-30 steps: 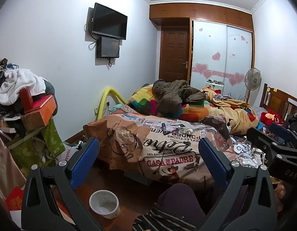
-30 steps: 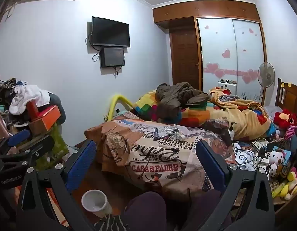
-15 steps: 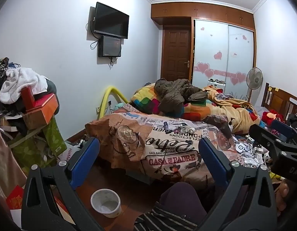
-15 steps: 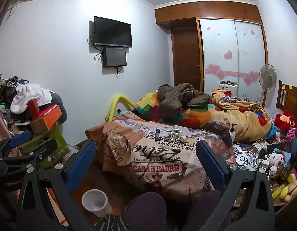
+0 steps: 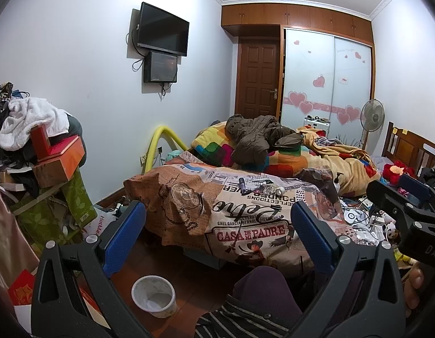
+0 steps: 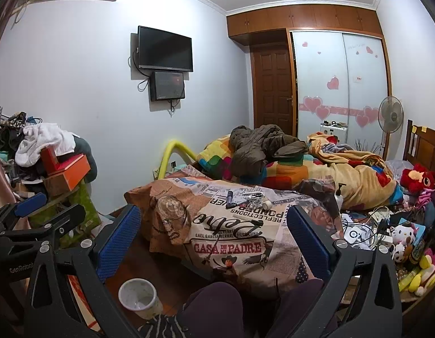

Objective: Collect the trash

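Observation:
A small white waste bin (image 5: 154, 295) (image 6: 138, 298) stands on the wooden floor in front of the bed. Small loose items (image 5: 259, 186) (image 6: 247, 199) lie on the printed bed cover: a dark tube, a white roll and tangled bits. My left gripper (image 5: 217, 236) is held open above the floor, short of the bed, with nothing between its blue pads. My right gripper (image 6: 213, 242) is open too and empty. Each gripper shows at the edge of the other's view: the right gripper's fingers (image 5: 409, 197) and the left gripper's fingers (image 6: 34, 214).
The person's knees (image 5: 262, 287) sit low between the fingers. A pile of boxes and clothes (image 5: 48, 157) stands at the left. Wires, toys and clutter (image 6: 381, 233) crowd the bed's right side. Blankets and a jacket (image 5: 257, 138) are heaped further back.
Both views have drifted only slightly. Both grippers stay open and empty, and nothing on the bed or floor has moved.

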`<state>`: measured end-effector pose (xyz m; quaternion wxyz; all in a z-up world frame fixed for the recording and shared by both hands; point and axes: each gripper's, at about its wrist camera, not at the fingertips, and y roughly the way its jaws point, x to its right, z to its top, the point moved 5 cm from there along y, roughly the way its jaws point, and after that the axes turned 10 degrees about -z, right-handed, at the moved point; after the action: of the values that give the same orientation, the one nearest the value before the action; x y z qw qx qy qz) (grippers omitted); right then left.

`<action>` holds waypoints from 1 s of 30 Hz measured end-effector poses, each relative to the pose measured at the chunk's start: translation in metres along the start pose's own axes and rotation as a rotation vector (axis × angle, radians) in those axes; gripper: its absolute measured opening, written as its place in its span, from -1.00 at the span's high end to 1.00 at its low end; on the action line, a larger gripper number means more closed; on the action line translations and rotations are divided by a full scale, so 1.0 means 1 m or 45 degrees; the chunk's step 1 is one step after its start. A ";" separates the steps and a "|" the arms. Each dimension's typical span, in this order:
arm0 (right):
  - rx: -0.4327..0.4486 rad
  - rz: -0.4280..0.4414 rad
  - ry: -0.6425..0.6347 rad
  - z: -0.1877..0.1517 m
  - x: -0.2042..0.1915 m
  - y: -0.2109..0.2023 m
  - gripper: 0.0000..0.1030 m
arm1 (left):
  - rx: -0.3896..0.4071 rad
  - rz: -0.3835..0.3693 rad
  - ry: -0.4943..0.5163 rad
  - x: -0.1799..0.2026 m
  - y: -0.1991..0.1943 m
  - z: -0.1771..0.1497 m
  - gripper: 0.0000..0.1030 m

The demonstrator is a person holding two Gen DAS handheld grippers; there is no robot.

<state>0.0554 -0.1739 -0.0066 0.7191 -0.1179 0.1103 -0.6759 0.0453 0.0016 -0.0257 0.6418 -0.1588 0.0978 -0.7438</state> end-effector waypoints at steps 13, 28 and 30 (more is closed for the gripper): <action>0.002 0.000 -0.001 -0.001 0.000 0.000 -1.00 | 0.001 0.001 -0.001 0.000 0.000 0.000 -1.00; -0.001 0.003 0.000 -0.002 0.003 -0.002 -1.00 | -0.002 -0.002 -0.007 0.000 -0.001 -0.003 -1.00; -0.003 0.002 0.001 -0.003 0.004 -0.003 -1.00 | -0.001 -0.001 -0.008 0.001 -0.001 -0.003 -1.00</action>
<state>0.0519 -0.1779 -0.0080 0.7196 -0.1183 0.1113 -0.6752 0.0428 0.0011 -0.0280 0.6418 -0.1613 0.0961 -0.7435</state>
